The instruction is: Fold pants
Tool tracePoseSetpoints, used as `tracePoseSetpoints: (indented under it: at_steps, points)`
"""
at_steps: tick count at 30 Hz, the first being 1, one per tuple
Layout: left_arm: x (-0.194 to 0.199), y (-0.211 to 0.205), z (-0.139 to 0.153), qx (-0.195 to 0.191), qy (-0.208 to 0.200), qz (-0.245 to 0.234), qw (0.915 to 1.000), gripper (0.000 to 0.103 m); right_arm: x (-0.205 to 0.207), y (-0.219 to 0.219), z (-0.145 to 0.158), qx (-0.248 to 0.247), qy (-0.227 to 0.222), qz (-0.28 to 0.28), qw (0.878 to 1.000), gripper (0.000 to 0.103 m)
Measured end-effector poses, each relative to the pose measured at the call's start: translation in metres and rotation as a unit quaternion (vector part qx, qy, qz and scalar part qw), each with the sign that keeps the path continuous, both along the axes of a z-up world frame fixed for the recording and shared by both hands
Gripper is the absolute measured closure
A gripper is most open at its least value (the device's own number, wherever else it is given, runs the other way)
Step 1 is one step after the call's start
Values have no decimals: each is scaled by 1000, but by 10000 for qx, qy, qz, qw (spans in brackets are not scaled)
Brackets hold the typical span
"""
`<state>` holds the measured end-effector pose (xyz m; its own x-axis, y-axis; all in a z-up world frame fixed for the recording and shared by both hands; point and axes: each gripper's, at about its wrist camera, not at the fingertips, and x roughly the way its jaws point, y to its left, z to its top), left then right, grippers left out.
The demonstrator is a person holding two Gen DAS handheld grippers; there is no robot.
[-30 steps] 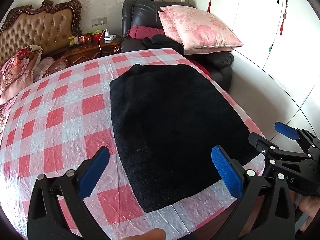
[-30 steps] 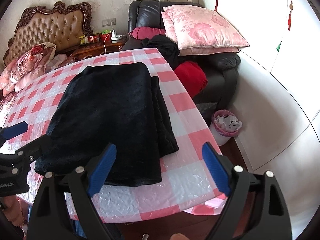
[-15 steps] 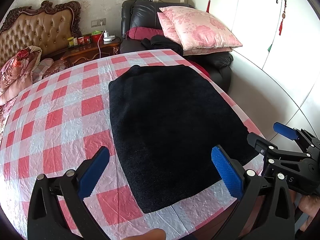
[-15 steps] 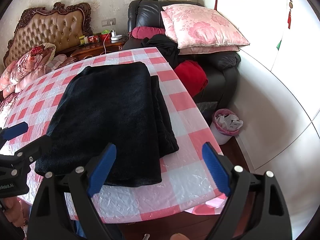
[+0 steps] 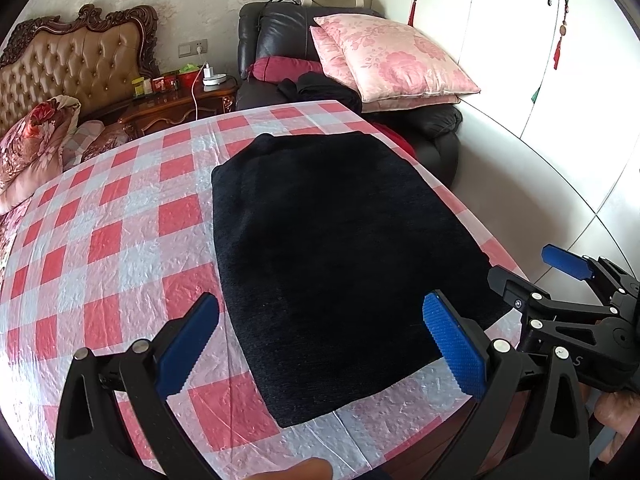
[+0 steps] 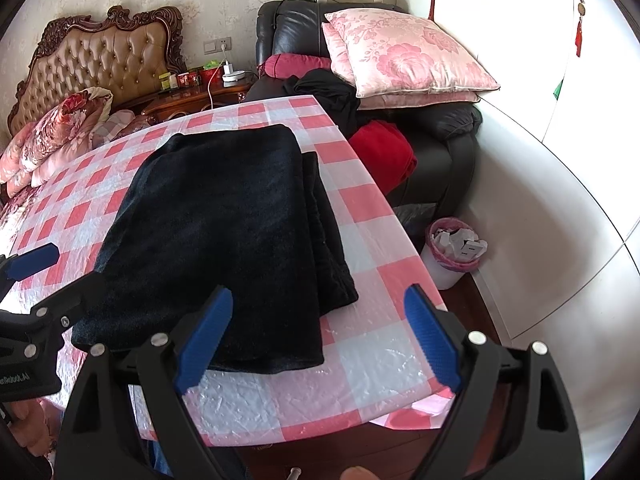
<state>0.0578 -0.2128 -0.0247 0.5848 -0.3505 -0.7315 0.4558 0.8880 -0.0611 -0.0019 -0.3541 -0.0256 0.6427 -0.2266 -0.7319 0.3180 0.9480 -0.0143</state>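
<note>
**Inspector:** State the position of the pants.

**Operator:** The pants (image 5: 340,264) lie flat on the counter (image 5: 120,240), filling the centre of my left view. They are already doubled into a dark rectangle. In my right view a lower layer sticks out along the right edge of the pile, so the layers are not quite flush. The near corner sits close to the counter's front edge, I judge so that I can reach it without stretching.

**Inspector:** And your tools?

**Operator:** My left tool (image 5: 320,344) has its blue pads wide apart with nothing between them. It hangs above the near left edge of the pants, touching nothing. My right tool (image 6: 320,336) is likewise spread and empty, over the near right corner. It also shows at the right of the left view, beside the other. I hold both tilted downward at the cloth, which suits either a fresh pinch or a check of the result.

**Inspector:** Progress?

**Operator:** By my judgement, far along: the pile is compact and smooth. One more fold may remain, or only tidying of that protruding layer.

**Inspector:** Risks?

**Operator:** The plastic cover on the counter looks slick and crinkled. A pinch there could catch it along with the cloth.
</note>
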Motion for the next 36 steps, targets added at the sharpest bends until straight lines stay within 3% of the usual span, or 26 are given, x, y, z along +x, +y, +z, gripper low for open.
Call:
tracePoseSetpoints:
  at_steps: [29,36]
  points:
    - [0,-5,-1,-57,-18,-94,9999,4,0,0,2,31,-11,-14,10000,15]
    - [0,-14,1,-302,-83,-473,9984,4,-3,-2,5,54,-47,-90,9999,15]
